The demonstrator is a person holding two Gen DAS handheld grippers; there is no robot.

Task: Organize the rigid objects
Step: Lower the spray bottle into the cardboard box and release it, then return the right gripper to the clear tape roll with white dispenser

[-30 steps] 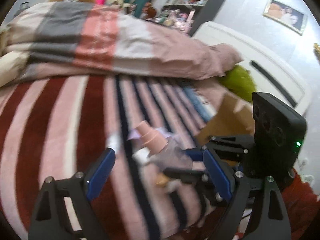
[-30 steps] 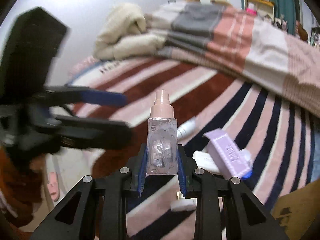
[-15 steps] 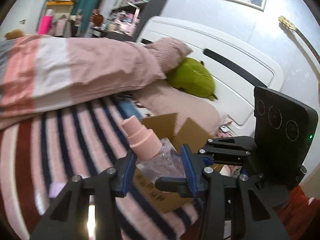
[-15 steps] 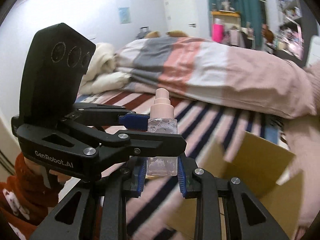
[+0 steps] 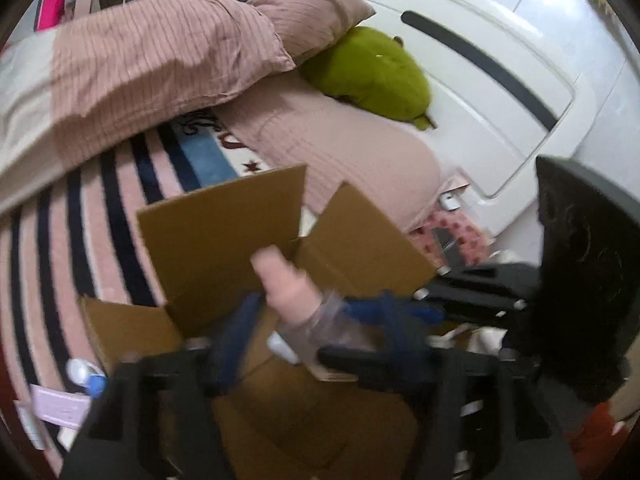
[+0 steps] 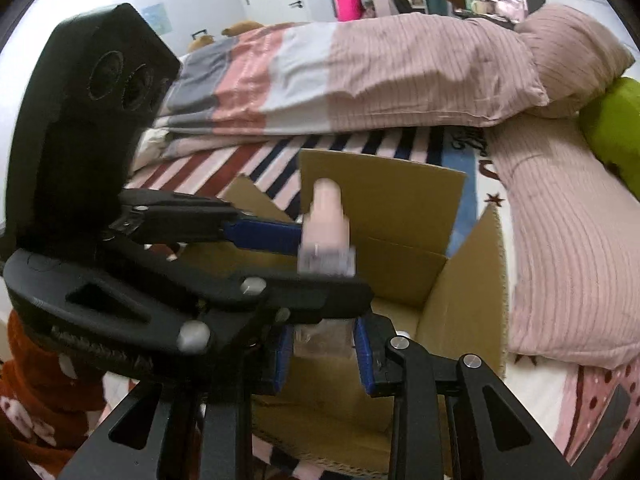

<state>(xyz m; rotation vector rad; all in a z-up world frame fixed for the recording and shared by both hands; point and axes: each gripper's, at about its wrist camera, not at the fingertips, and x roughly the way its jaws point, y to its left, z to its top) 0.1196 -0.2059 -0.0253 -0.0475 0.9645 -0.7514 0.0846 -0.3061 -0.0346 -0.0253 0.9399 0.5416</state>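
1. The bed [image 6: 560,240], dressed in pink ribbed sheets, is filling most of both views, with a striped blanket [image 5: 72,208] lying over it and a folded duvet [image 6: 360,76] stretching across at 12 o'clock in the right wrist view.
2. A white headboard [image 5: 500,92] is standing at 1 o'clock in the left wrist view, and a green plush toy [image 5: 372,72] is resting against it beside a pink pillow [image 5: 316,16].
3. An open cardboard box [image 6: 464,300] is sitting on the blanket in the middle of both views, its flaps standing up.
4. The left gripper [image 5: 324,332] is reaching in from 9 o'clock in the right wrist view; its jaws are opening, one blue pad on either side of the bottle, and through the blur they seem to be clear of it.
5. The right gripper [image 6: 324,352] is pointing down over the box opening, its blue pads pinching the bottle's clear lower body, though its jaws are starting to open a little.
6. The bottle [image 6: 326,236], clear with a pink pump cap, is standing upright over the box opening, just above the centre of the right wrist view.
7. A lilac carton [image 5: 60,406] and a small blue-capped tube [image 5: 86,374] are lying on the blanket at 8 o'clock of the box in the left wrist view.
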